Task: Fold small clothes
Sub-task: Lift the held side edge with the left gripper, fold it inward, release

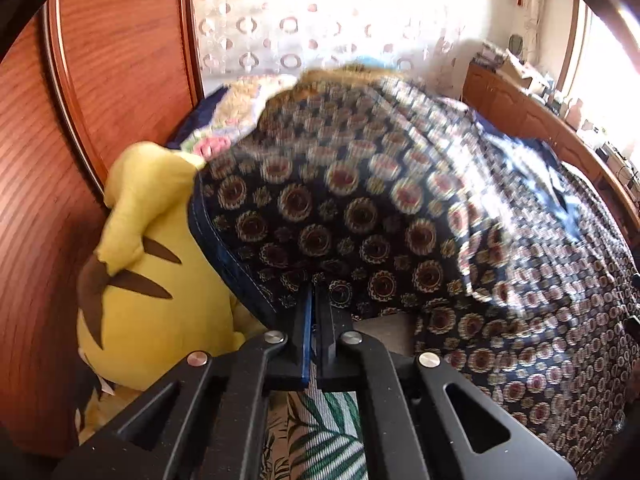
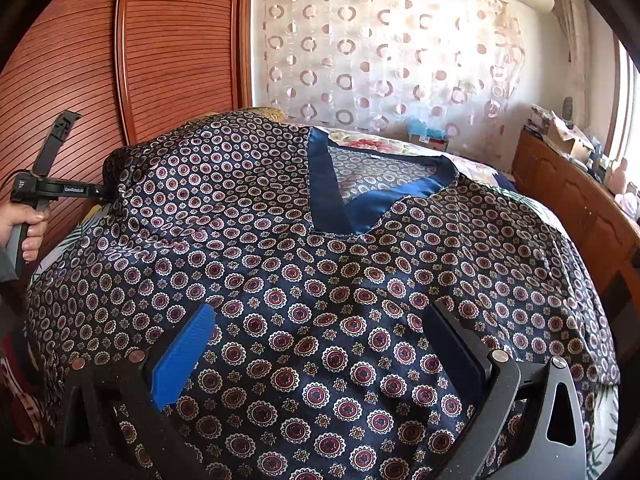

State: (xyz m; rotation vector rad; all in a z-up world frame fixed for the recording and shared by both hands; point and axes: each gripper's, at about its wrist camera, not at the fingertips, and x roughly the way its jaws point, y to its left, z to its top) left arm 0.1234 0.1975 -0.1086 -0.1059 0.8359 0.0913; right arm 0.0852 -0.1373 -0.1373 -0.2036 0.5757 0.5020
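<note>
A dark navy top (image 2: 320, 280) with a small round medallion print and a blue V-neck band (image 2: 332, 196) lies spread on the bed. My left gripper (image 1: 314, 286) is shut on the top's blue-hemmed sleeve edge (image 1: 224, 248) and lifts it; the cloth is motion-blurred there. The left gripper also shows in the right wrist view (image 2: 102, 192), held by a hand at the far left, pinching the sleeve. My right gripper (image 2: 320, 320) is open, its fingers (image 2: 184, 356) spread just above the body of the top, holding nothing.
A yellow plush toy (image 1: 152, 280) sits at the left against the wooden wardrobe (image 2: 168, 48). A leaf-print bed cover (image 1: 320, 432) lies under the top. A patterned curtain (image 2: 380, 48) hangs behind. A wooden cabinet (image 2: 576, 208) with clutter runs along the right.
</note>
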